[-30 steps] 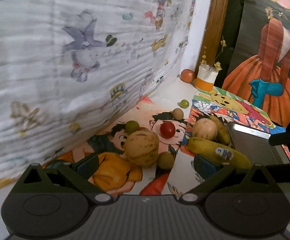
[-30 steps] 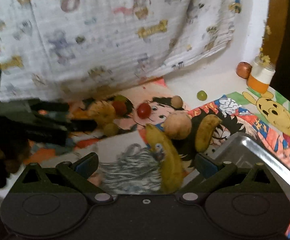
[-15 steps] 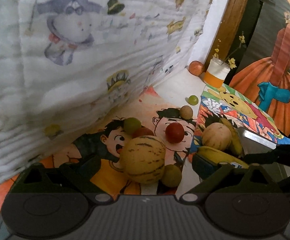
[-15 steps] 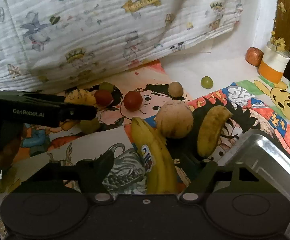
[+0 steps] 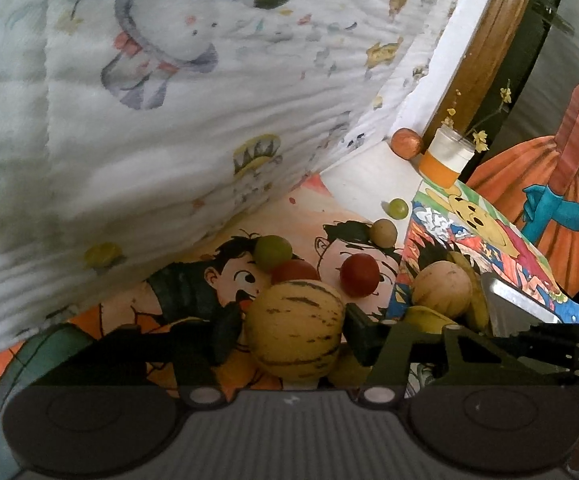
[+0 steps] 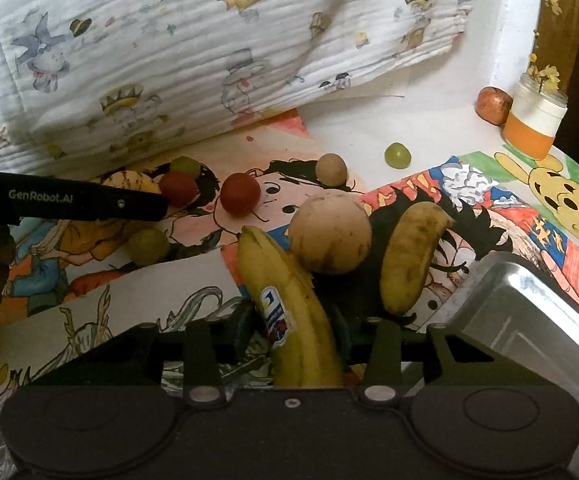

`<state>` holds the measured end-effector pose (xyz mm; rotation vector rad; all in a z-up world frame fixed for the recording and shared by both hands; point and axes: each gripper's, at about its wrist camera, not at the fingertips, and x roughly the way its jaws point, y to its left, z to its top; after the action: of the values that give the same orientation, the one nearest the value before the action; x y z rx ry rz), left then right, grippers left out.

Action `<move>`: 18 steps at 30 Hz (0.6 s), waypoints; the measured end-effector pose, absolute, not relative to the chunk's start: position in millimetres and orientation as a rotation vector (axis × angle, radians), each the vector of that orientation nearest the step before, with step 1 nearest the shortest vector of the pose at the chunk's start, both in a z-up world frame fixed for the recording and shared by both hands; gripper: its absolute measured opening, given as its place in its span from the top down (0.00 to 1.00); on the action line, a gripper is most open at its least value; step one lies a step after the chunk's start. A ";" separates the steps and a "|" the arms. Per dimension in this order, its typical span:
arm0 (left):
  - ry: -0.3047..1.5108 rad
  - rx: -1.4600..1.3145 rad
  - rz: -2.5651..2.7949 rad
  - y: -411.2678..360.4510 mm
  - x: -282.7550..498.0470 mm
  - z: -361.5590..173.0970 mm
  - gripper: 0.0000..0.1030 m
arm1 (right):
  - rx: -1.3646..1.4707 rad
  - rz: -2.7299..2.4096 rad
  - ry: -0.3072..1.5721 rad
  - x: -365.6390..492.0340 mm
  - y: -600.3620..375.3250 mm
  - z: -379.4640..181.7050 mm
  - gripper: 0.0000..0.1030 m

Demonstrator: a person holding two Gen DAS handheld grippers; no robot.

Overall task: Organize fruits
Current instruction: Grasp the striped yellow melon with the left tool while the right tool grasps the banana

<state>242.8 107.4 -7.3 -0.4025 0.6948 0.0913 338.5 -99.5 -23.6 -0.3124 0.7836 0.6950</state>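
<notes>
Both grips closing at once. Left gripper (image 5: 291, 330): jaws closing around the striped melon (image 5: 294, 328), pads at its 3 and 9 o'clock, contact looks made or nearly. Right gripper (image 6: 291, 330): jaws closing on the stickered banana (image 6: 289, 312) near its stem end. Advice: seat both fully before lifting; the melon is round and may roll, the banana will pivot. Metal tray (image 6: 529, 320) sits at 3 o'clock of the banana, likely the drop spot. Loose red tomato (image 6: 240, 193) beyond at 11 o'clock.

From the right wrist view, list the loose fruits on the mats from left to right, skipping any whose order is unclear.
Green fruit by the paper → red tomato → stickered banana → pale round melon → spotted banana → brown fruit beside the orange jar.
</notes>
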 end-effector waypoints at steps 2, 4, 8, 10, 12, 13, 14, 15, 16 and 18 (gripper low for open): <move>0.696 -0.409 0.090 107.0 242.7 -7.1 0.46 | -0.319 0.691 0.775 336.8 -98.4 -23.5 0.58; 0.697 -0.401 0.096 105.2 241.8 -6.4 0.46 | -0.321 0.689 0.768 335.5 -98.1 -23.5 0.58; 0.698 -0.395 0.112 102.8 240.6 -4.9 0.47 | -0.295 0.693 0.774 333.8 -100.6 -22.9 0.64; 0.697 -0.389 0.122 101.1 238.7 -3.7 0.47 | -0.278 0.704 0.779 331.7 -102.3 -23.1 0.66; 0.689 -0.380 0.130 98.5 235.3 -1.8 0.47 | -0.273 0.710 0.773 327.5 -103.1 -22.9 0.67; 0.685 -0.374 0.132 96.8 233.4 -0.5 0.47 | -0.269 0.713 0.772 326.4 -103.5 -22.7 0.67; 0.681 -0.370 0.134 94.8 231.4 1.2 0.47 | -0.255 0.719 0.777 325.5 -104.5 -23.0 0.67; 0.678 -0.366 0.136 92.4 229.0 3.0 0.47 | -0.237 0.724 0.782 324.6 -105.8 -23.3 0.67; 0.674 -0.363 0.136 90.1 226.8 5.0 0.47 | -0.228 0.727 0.784 323.4 -106.6 -23.6 0.67; 0.666 -0.360 0.132 85.7 221.5 8.9 0.47 | -0.198 0.737 0.786 320.1 -109.5 -22.6 0.67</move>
<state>221.5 85.7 8.9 -0.3603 0.6657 0.1316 320.1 -109.5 -22.6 -0.1976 0.7859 0.7375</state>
